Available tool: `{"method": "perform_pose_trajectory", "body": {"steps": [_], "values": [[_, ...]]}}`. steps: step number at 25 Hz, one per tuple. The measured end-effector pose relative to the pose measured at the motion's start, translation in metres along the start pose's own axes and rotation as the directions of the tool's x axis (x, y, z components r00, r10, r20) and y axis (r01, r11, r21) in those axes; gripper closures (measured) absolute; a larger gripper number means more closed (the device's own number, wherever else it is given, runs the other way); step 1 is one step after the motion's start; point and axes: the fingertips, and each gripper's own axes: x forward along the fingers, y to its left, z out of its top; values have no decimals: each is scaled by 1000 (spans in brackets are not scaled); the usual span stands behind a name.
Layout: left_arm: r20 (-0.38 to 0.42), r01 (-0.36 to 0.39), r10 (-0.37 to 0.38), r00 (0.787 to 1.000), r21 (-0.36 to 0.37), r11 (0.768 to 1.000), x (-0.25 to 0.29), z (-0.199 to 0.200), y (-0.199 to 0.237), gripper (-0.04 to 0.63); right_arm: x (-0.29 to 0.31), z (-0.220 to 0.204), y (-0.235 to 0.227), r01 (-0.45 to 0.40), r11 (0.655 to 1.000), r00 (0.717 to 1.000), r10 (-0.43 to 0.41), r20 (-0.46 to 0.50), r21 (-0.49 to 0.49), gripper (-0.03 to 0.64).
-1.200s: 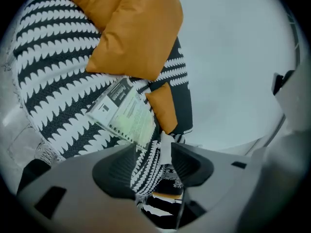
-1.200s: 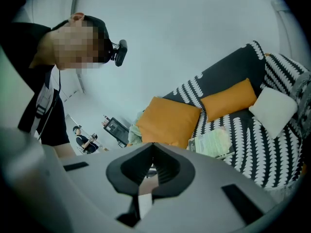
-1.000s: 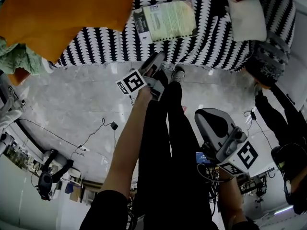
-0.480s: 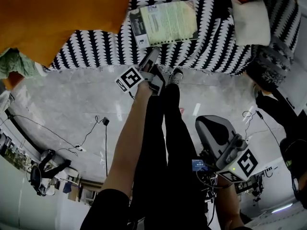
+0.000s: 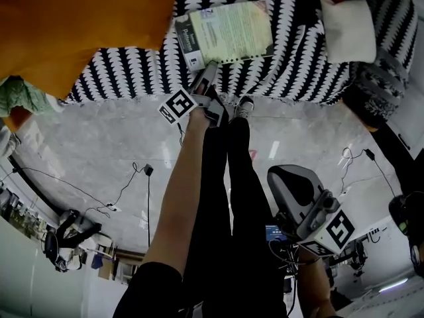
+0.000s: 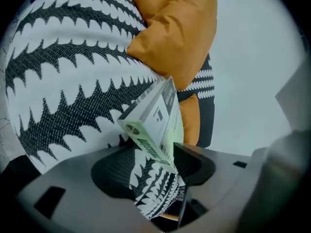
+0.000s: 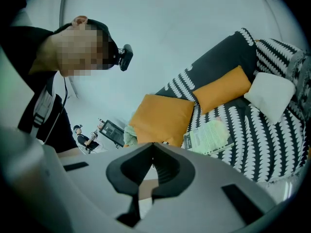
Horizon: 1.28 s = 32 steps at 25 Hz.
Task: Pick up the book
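The book lies flat on the black-and-white patterned sofa cover, cover side up, one corner close to the seat's front edge. That corner is probably the easiest part to reach from a standing position.

An orange cushion sits to the left of the book and a white cushion to the right of it. Neither touches the book, so nothing pins it down.

The left claw reaches out on a straight arm to the book's near-left corner. In the left gripper view this claw is spread wide, and the book's spine corner stands between the two pads with patterned cloth under it. The pads appear not to have pinched yet. The wide spread seems meant to let one pad go under the corner and the other over it.

The right claw hangs well back from the book, low beside the person's legs. In its own view the right claw is pressed together with nothing in it, so it looks idle for this one-handed pick.
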Motion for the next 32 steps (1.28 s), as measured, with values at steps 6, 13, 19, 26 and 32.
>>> {"method": "perform_pose_trajectory", "body": {"steps": [6,13,19,26,32], "values": [[32,-1,2,999,-38,999,6,4,2,344,3,0,-5,11,1000,1000,-11,-4,19,600],[88,17,-10,996,-79,997,11,19,1,348,10,0,-6,4,1000,1000,-4,-7,24,600],[81,-4,12,997,-103,995,11,17,4,376,14,0,-2,19,999,1000,-18,-5,31,600],[86,-7,16,996,-110,994,8,17,-11,390,5,4,7,16,999,1000,-16,12,31,600],[106,12,-2,994,-94,995,3,23,-14,408,2,0,8,28,999,999,-29,32,36,600]]}}
